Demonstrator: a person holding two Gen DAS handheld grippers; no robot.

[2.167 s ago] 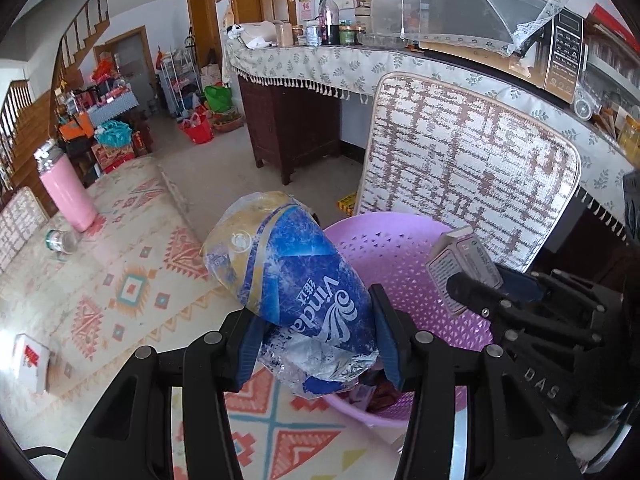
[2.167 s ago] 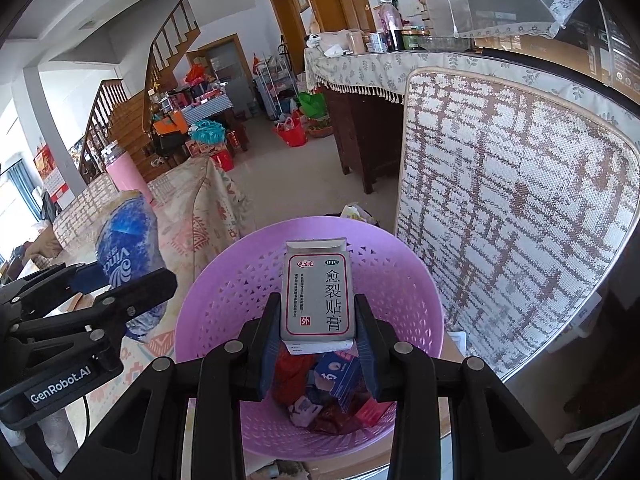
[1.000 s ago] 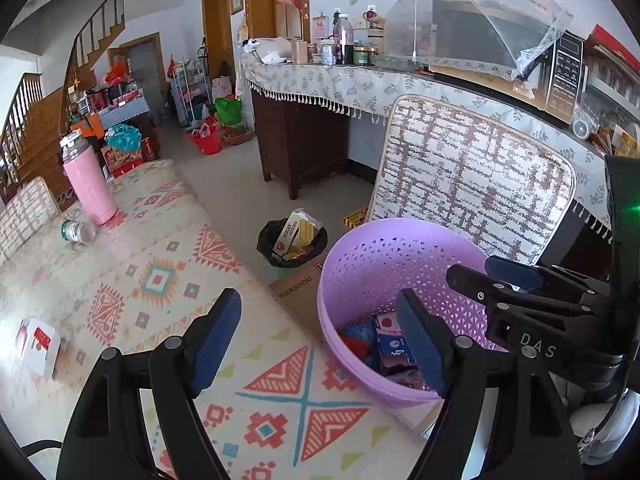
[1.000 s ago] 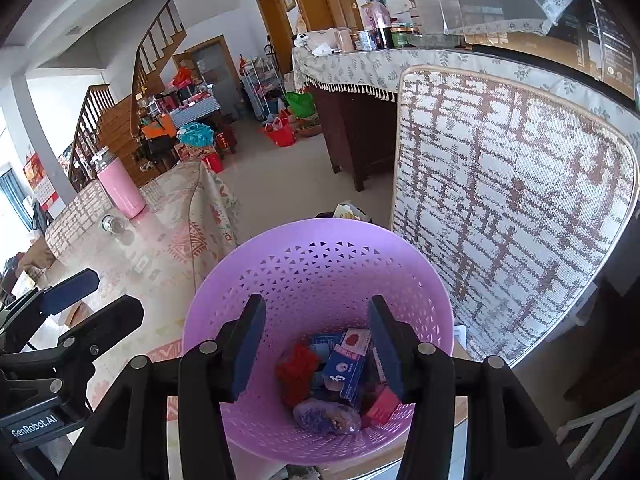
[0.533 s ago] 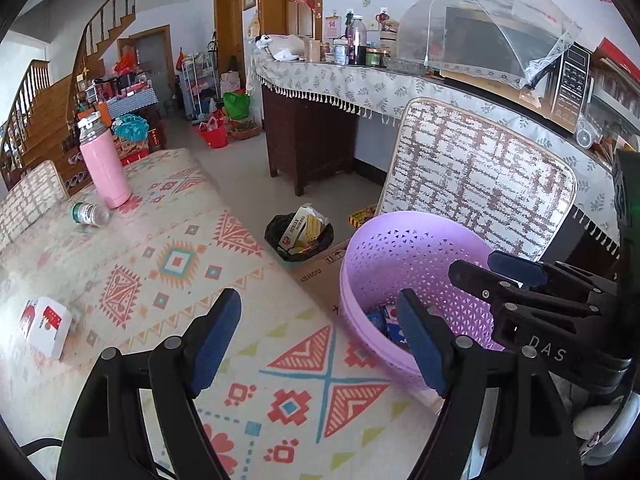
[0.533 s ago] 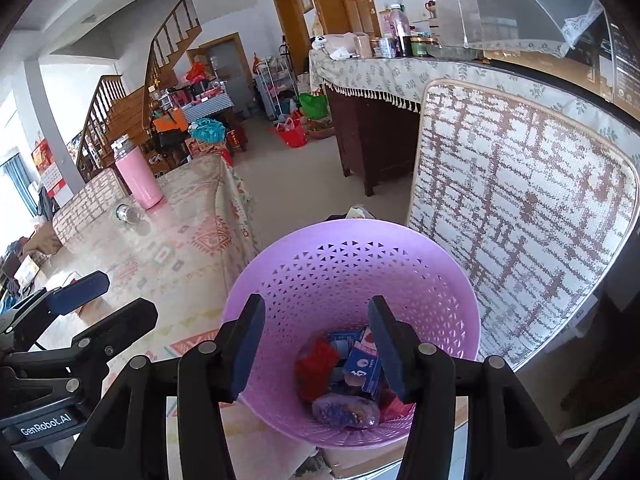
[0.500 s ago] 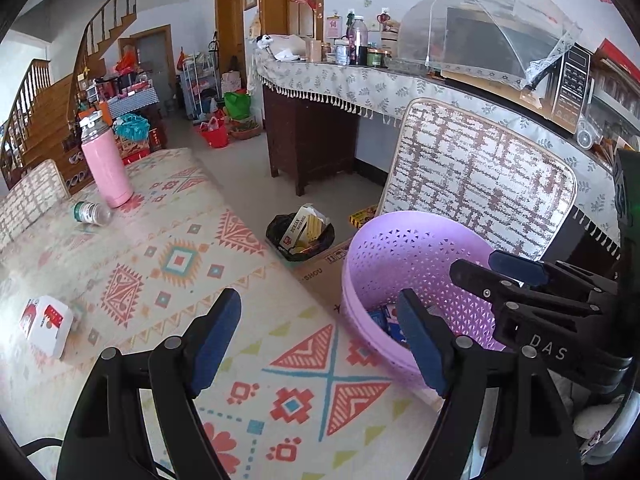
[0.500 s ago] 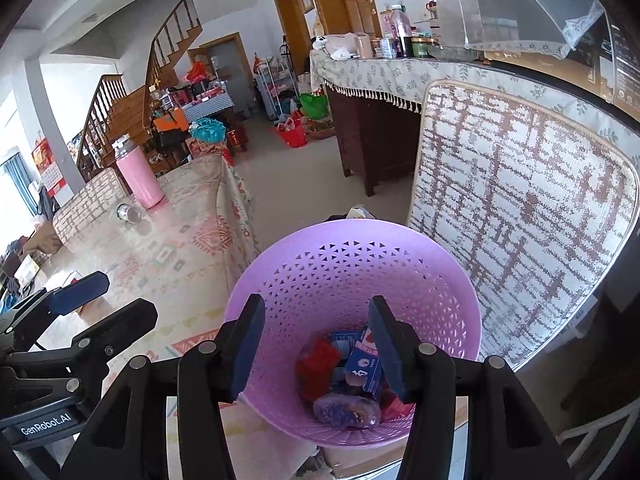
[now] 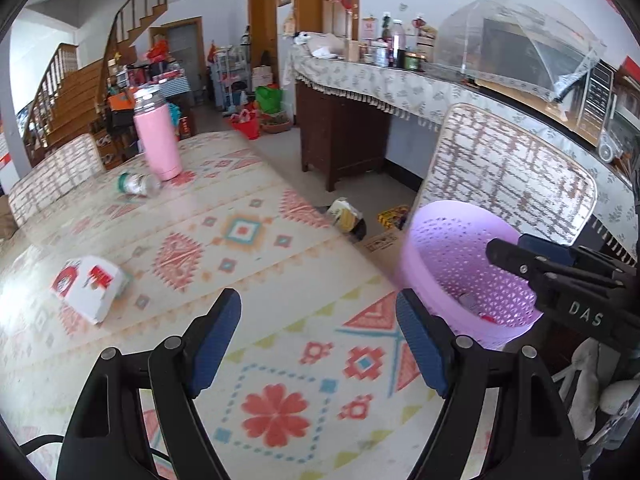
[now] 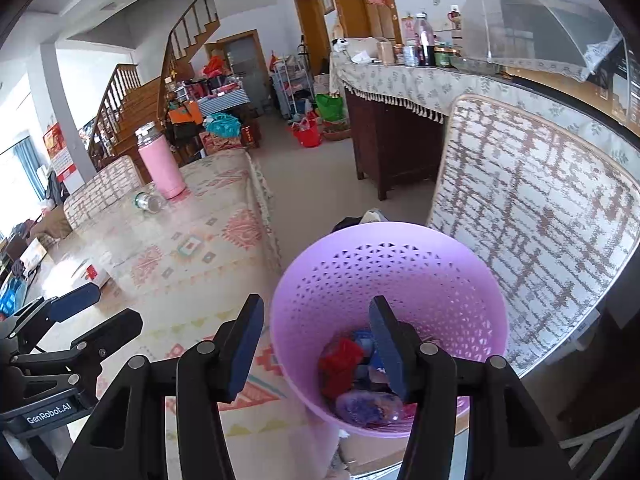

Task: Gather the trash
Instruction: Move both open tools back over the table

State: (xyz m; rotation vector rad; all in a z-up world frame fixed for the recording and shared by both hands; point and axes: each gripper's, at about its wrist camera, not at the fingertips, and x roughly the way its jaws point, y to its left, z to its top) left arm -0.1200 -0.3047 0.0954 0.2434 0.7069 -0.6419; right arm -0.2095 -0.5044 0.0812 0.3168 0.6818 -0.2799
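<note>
Patterned table (image 9: 248, 264): one box (image 9: 90, 286), one basket (image 10: 388, 276)

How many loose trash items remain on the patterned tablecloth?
2: a white-and-red cardboard box near the left gripper, and a toppled clear plastic bottle beside the pink tumbler. Others may be hidden.

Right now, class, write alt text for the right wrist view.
The open, empty right gripper hovers by a purple basket holding red and blue trash. Left lies a patterned table with a pink flask, a tipped bottle and the open left gripper.
</note>
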